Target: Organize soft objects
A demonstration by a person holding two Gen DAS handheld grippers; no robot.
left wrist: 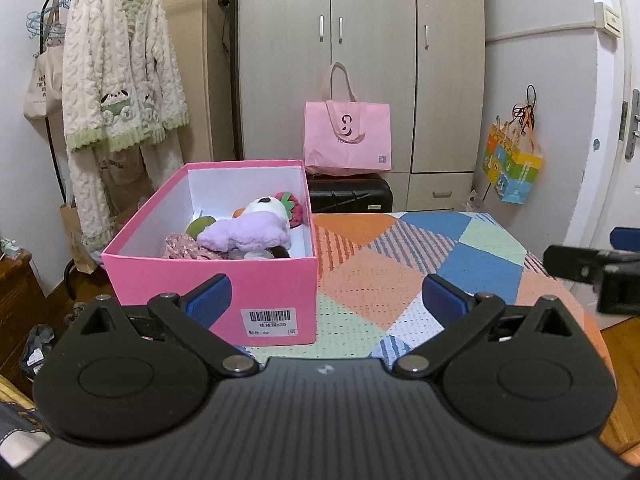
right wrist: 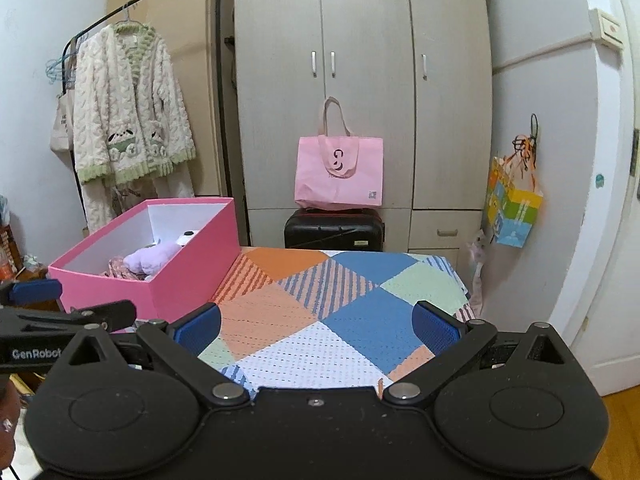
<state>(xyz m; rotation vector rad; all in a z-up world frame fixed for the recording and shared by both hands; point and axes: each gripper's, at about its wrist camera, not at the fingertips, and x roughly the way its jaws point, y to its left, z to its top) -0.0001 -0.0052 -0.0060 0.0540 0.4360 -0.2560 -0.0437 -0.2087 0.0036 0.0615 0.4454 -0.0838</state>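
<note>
On the left of the worktop: pink box [left wrist: 208,276] stands open-topped on the patchwork cloth [left wrist: 400,264], its long axis running away from both cameras toward the wardrobe [left wrist: 360,60].
Worktop beyond the box: bare patterned cloth to the right, with no loose soft thing showing on it in either view.
Box contents: a lilac plush toy [left wrist: 244,234] lies on top, roughly across the box, with a white panda-like plush [left wrist: 266,205], a strawberry-shaped piece [left wrist: 291,205] and a floral pink fabric item [left wrist: 188,248] packed around it; all sit below the rim.
Left gripper [left wrist: 326,300]: blue pads spread wide apart, nothing between them; the box's near wall is just ahead and slightly left of its centre line.
Right gripper [right wrist: 318,326]: pads likewise wide apart and empty, aimed at bare cloth; the box lies well off to its left.
Nearer arm: the left one, judged from how the box fills its view, while the right wrist view sees it only at the side.
Task state: judged near done or done, since every soft thing in sight is in the box.
Next move: if anything remains, it lies out of view; any tidying inside the box would suit the left gripper, reaching forward over the near wall.
</note>
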